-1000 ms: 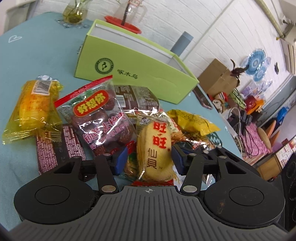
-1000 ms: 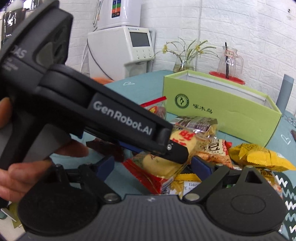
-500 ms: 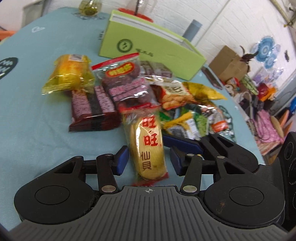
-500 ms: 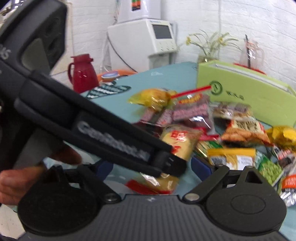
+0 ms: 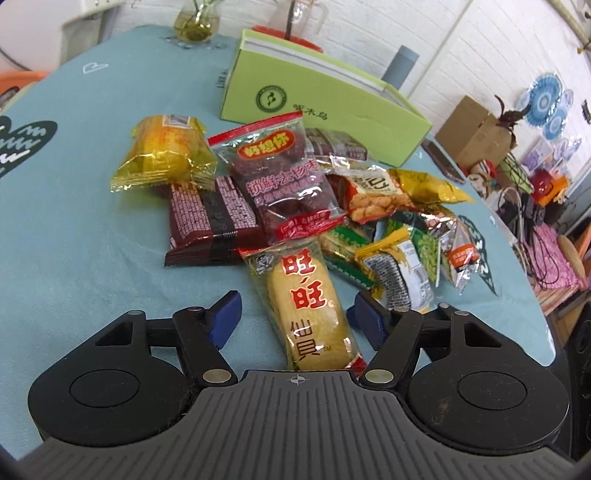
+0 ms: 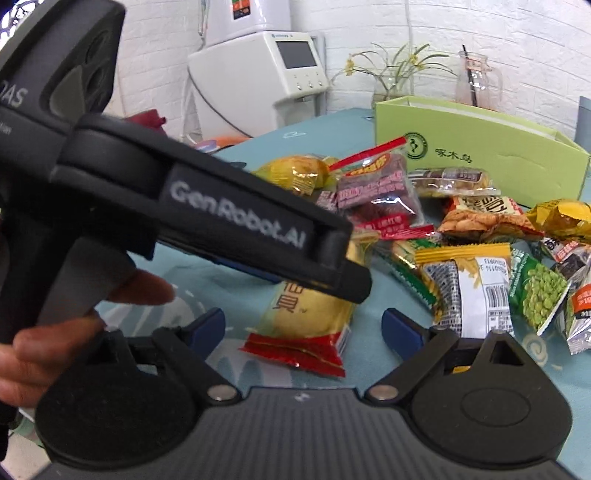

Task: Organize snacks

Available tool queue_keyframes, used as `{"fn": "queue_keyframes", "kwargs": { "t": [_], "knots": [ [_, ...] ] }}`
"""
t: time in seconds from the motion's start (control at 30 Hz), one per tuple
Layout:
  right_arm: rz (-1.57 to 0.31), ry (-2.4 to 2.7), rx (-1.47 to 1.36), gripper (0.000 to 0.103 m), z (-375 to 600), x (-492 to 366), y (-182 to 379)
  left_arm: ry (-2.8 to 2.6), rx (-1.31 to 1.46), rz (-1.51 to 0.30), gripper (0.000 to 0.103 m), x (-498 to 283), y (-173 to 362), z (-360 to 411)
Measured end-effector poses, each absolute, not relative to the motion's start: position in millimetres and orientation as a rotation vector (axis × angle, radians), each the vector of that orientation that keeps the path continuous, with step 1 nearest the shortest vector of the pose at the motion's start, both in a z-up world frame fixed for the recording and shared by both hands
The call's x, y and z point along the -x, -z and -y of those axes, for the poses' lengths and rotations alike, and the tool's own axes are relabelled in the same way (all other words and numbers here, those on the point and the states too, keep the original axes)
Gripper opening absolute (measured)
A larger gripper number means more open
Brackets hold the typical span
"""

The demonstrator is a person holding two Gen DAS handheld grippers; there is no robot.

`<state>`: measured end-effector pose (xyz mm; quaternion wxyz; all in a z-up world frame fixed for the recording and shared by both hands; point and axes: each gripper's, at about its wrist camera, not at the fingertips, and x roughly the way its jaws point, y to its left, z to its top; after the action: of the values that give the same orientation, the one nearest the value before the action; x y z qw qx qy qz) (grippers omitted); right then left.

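Observation:
A yellow rice-cracker packet with red characters lies on the teal tablecloth between the fingers of my left gripper. The jaws stand wide open on either side of it, not touching it. The same packet shows in the right wrist view, partly hidden behind the left gripper's body. My right gripper is open and empty, hovering just before that packet. A pile of several snack packets lies beyond. An open green box stands behind the pile.
A glass vase with stems and a glass jug stand at the table's far end. A white appliance stands off the table's left. A cardboard box and clutter lie past the right edge.
My left gripper pulled back from the pile with the rice-cracker packet, then opened wide. The packet now lies on the cloth, apart from the pile. The right gripper stayed open.

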<state>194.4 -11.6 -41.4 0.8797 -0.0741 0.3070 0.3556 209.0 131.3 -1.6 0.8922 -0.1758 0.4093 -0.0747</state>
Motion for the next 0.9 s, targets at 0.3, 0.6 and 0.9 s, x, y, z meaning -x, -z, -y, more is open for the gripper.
{"fn": "queue_keyframes", "kwargs": {
  "t": [0.3,0.6,0.9],
  "knots": [
    [-0.608,-0.725,0.151,0.093,17,-188,31,0.178,0.39,-0.844,0.045,-206,3,-141],
    [-0.603,-0.746,0.211,0.069,0,-188,39,0.218,0.382,-0.849,0.02,-202,7,-136],
    [-0.477,-0.716,0.214,0.07,14,-206,-6,0.258,0.401,-0.767,0.019,-221,-42,-129]
  ]
}}
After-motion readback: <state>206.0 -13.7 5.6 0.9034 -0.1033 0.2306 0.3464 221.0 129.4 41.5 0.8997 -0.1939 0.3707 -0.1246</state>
